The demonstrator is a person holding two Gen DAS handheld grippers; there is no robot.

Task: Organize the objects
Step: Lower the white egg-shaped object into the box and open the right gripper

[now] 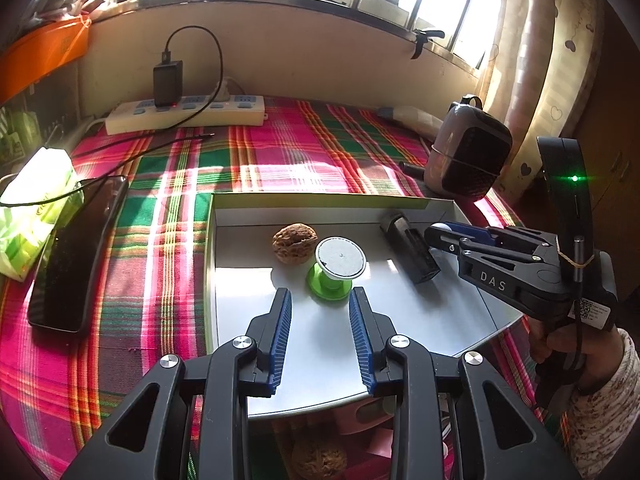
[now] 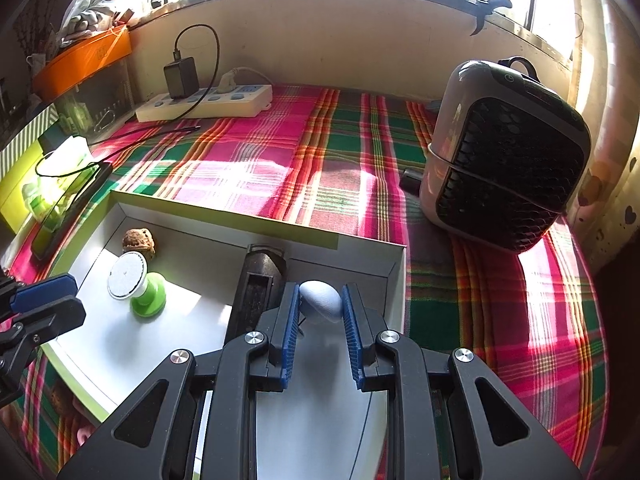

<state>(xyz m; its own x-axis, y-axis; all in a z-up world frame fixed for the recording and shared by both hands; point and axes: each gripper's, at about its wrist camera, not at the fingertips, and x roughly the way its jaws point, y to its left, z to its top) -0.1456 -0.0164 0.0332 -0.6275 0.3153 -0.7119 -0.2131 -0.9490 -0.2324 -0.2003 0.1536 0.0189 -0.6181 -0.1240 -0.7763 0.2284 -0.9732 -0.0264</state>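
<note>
1. the left gripper (image 1: pixel 320 300) hangs over the near part of a white box (image 1: pixel 400 204), its blue pads parted with nothing between them.
2. just beyond its fingertips a green spool with a white round top (image 1: pixel 334 270) stands in the box, tilted toward the camera and clear of both pads.
3. a little further on and slightly left of the spool sits a walnut (image 1: pixel 295 243), close beside the spool; whether the two touch cannot be told from here.
4. to the right of the left gripper, a dark oblong thing with a slot in its upper face (image 1: pixel 410 250) lies at a slant near the box's far right corner.
5. the right gripper (image 2: pixel 320 306) is closed on a pale blue-white egg-shaped object (image 2: pixel 322 300), its pads pressing both sides. the object is held over the box's right part, just beside the dark oblong thing. in the left wrist view only a sliver of it shows at the gripper's tips.
6. a hand in a speckled sleeve (image 1: pixel 600 392) grips the right gripper's handle.
7. under the near edge of the box, close below the left gripper, a second walnut (image 1: pixel 318 460) and something pink lie on the checked cloth (image 1: pixel 280 148); shadow makes the pink thing hard to make out.
8. left of the box lie a dark phone (image 1: pixel 76 256) and a green tissue pack (image 1: pixel 36 208).
9. farther off, a small fan-like appliance (image 2: pixel 504 152) stands to the right, and a white power strip (image 1: pixel 184 114) with a black charger lies along the far wall.
</note>
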